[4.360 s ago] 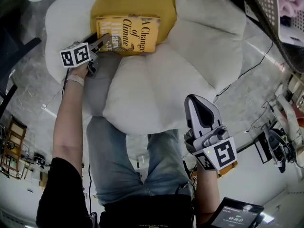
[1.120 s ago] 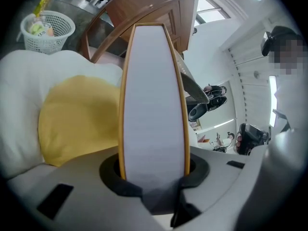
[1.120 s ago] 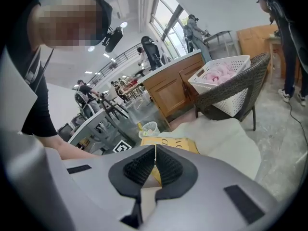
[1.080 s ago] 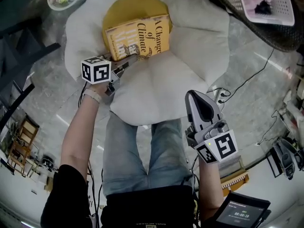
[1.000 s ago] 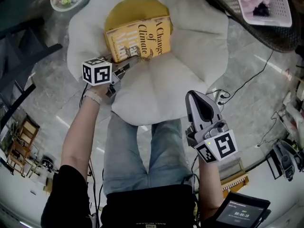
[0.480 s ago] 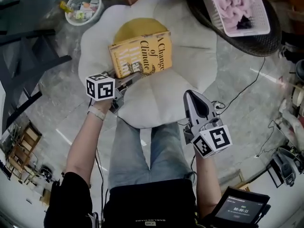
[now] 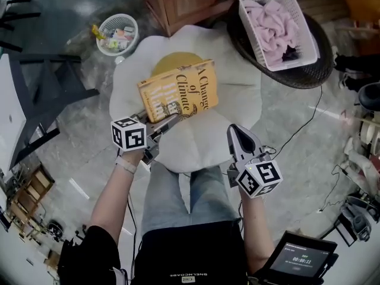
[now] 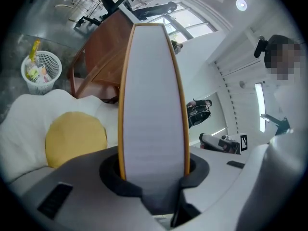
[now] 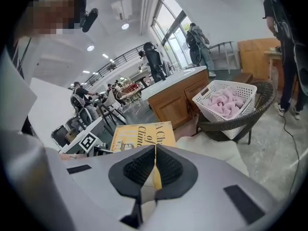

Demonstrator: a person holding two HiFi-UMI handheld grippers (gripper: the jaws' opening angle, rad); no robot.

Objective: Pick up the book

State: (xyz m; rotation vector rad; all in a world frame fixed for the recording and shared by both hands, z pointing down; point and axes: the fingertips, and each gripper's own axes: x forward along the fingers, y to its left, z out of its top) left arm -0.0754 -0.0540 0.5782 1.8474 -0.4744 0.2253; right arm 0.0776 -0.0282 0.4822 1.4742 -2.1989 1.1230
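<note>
A: Left gripper (image 8: pixel 154 177), jaws?
B: Clamped on one edge of the yellow book (image 8: pixel 154 95), page block between the pads.
A: Right gripper (image 9: pixel 154 170)?
B: Jaws pressed together, nothing held.
A: Book's location?
B: Held clear of the white cushion (image 7: pixel 237 94), over its yellow centre (image 8: pixel 76 137), cover tilted. Beyond: basket of pink cloth (image 7: pixel 276 25); small bin (image 7: pixel 117 33).
</note>
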